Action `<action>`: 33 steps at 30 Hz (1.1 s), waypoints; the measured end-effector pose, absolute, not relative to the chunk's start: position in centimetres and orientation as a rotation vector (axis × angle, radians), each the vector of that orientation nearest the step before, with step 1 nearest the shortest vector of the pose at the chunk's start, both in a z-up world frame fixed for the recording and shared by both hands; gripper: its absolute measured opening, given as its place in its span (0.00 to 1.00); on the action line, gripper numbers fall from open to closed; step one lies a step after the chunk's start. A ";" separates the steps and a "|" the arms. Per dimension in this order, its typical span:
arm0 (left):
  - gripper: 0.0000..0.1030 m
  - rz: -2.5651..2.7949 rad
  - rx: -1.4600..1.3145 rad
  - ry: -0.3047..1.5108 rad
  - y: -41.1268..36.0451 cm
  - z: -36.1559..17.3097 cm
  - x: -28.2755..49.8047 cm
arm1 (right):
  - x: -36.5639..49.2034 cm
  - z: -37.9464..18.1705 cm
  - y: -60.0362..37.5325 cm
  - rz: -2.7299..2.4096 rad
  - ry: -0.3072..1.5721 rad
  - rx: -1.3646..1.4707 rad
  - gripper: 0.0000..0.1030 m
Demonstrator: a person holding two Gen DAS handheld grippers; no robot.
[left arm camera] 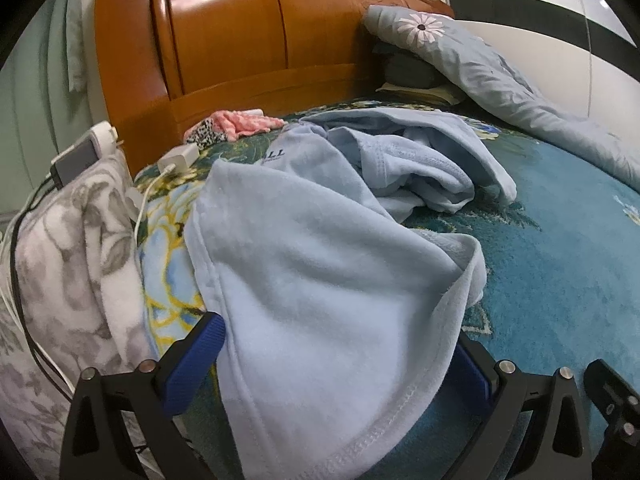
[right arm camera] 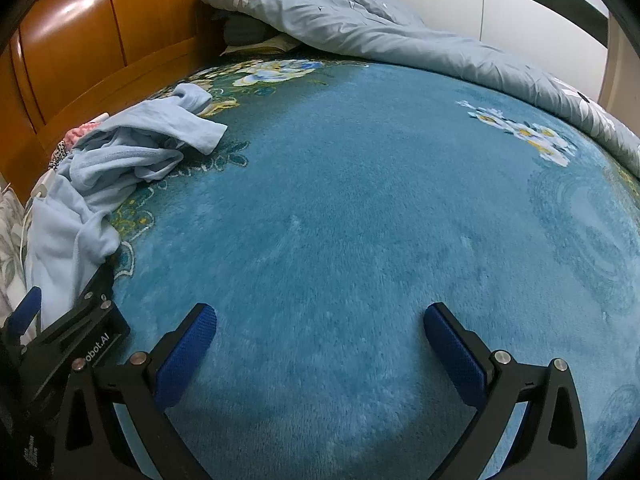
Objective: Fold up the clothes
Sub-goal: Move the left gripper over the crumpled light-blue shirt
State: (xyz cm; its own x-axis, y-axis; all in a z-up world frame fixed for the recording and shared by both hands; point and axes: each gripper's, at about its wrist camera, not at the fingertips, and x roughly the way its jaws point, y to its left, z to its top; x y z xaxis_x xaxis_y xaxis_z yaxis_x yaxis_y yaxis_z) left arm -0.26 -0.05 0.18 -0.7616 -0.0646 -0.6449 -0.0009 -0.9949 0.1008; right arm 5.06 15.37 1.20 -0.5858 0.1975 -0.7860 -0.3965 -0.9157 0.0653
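We hold our left gripper low over the bed, its blue fingers spread wide, with a fold of the pale blue garment draped between them; the cloth covers most of the right finger, and the fingers are not pressed onto it. The garment lies crumpled on the teal blanket near the bed's left edge, its far part bunched toward the wooden headboard. Beyond it sits a small pink cloth, and just beside that a white charger with its cable running down the side. A grey floral blanket lies along the left edge, with a phone on top. A pale quilt with a daisy print is heaped at the far right

Our right gripper hovers over bare blanket, fingers wide apart and holding nothing. In its view the garment lies well off to the left, with our left gripper at its near end
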 end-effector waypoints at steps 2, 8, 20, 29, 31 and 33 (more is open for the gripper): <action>1.00 -2.909 1.106 -0.105 -0.3 0.2 -0.8 | 5.0 1.2 15.3 2.508 0.332 -1.204 1.00; 1.00 -2.898 1.132 -0.031 -0.3 0.0 -0.6 | 4.9 1.1 15.3 2.503 0.323 -1.210 1.00; 1.00 -2.876 1.157 0.020 -0.3 0.2 -0.7 | 4.9 1.0 15.2 2.494 0.323 -1.224 1.00; 1.00 -2.885 1.140 0.002 -0.3 0.1 -0.5 | 4.8 0.9 15.2 2.493 0.325 -1.225 1.00; 1.00 -2.887 1.129 -0.008 -0.3 0.0 -0.4 | 4.8 0.9 15.3 2.495 0.328 -1.222 1.00; 1.00 -2.889 1.117 -0.021 -0.1 -0.1 -0.2 | 4.8 0.9 15.3 2.496 0.328 -1.221 1.00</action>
